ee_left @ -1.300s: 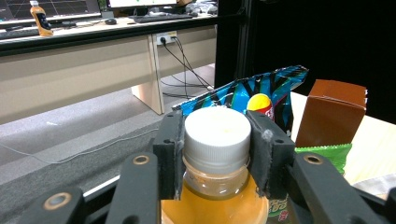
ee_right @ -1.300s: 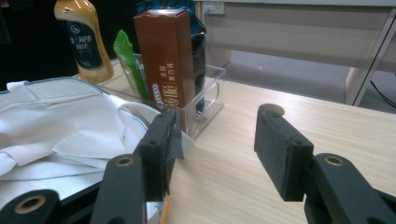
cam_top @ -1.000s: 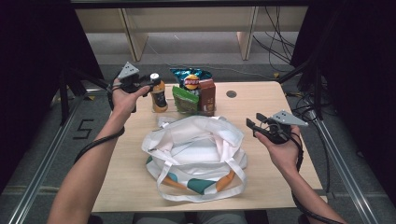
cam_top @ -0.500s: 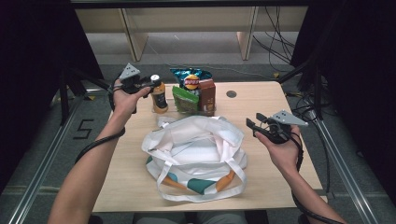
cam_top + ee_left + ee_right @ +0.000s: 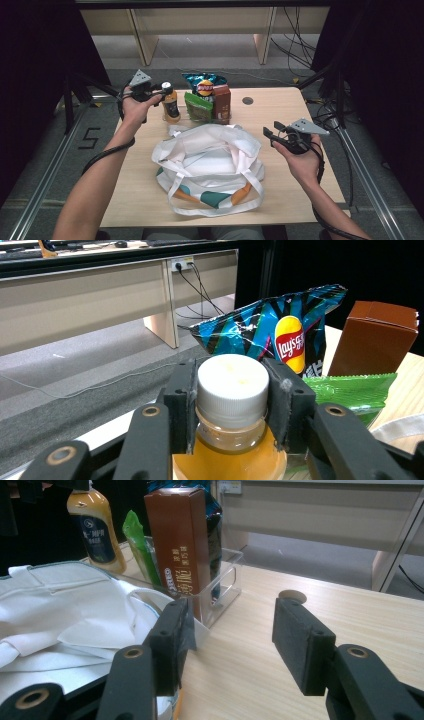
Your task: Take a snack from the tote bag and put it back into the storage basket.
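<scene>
Left tongs [image 5: 232, 405] clamp bottle [image 5: 231, 440]; clear bin [image 5: 220, 587] holds brown carton [image 5: 182, 545].

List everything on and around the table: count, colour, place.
bottle: one, amber with white cap, far left of table, cap between left jaws
chip bag: one, blue, far edge
green packet: one, green, in clear bin
brown carton: one, brown, in clear bin
clear bin: one, transparent, far centre
tote bag: one, white, table centre
table: one, light wood
left gripper: one, black, clamped on bottle cap
right gripper: one, black, open above table, right of tote bag
</scene>
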{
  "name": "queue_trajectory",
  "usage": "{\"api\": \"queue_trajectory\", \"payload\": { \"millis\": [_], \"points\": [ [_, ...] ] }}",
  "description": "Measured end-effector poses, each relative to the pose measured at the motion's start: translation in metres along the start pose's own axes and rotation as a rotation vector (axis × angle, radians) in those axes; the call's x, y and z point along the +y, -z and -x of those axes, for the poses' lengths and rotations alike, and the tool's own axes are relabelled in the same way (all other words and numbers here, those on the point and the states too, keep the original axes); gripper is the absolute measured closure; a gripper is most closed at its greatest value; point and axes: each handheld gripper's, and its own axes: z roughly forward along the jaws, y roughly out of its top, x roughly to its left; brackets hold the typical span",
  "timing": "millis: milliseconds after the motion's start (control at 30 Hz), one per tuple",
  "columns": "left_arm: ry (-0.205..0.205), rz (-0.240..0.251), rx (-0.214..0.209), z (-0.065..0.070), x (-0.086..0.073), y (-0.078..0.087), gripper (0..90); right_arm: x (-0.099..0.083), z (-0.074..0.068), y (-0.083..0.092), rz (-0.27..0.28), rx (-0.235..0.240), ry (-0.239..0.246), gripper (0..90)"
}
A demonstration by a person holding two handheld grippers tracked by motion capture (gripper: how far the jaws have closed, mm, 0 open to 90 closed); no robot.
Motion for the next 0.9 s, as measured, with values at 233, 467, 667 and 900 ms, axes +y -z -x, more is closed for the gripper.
{"api": "queue_trajectory", "payload": {
  "millis": [233, 467, 667, 900],
  "points": [
    [0.002, -0.013, 0.007, 0.0003, -0.0019, -0.0010, 58.8, -0.0004, 0.0001, -0.0011, 0.009, 0.002, -0.002, 49.4],
    [0.003, -0.020, 0.008, 0.0007, -0.0023, -0.0020, 58.7, -0.0011, -0.0005, -0.0016, 0.014, -0.003, -0.011, 49.4],
    [0.011, -0.025, 0.011, 0.0001, -0.0055, -0.0037, 58.7, -0.0004, -0.0004, -0.0012, 0.001, 0.007, -0.012, 49.4],
    [0.010, -0.032, 0.013, -0.0006, -0.0082, -0.0046, 58.7, -0.0005, 0.0004, -0.0015, 0.005, 0.004, -0.003, 49.4]
  ]
}}
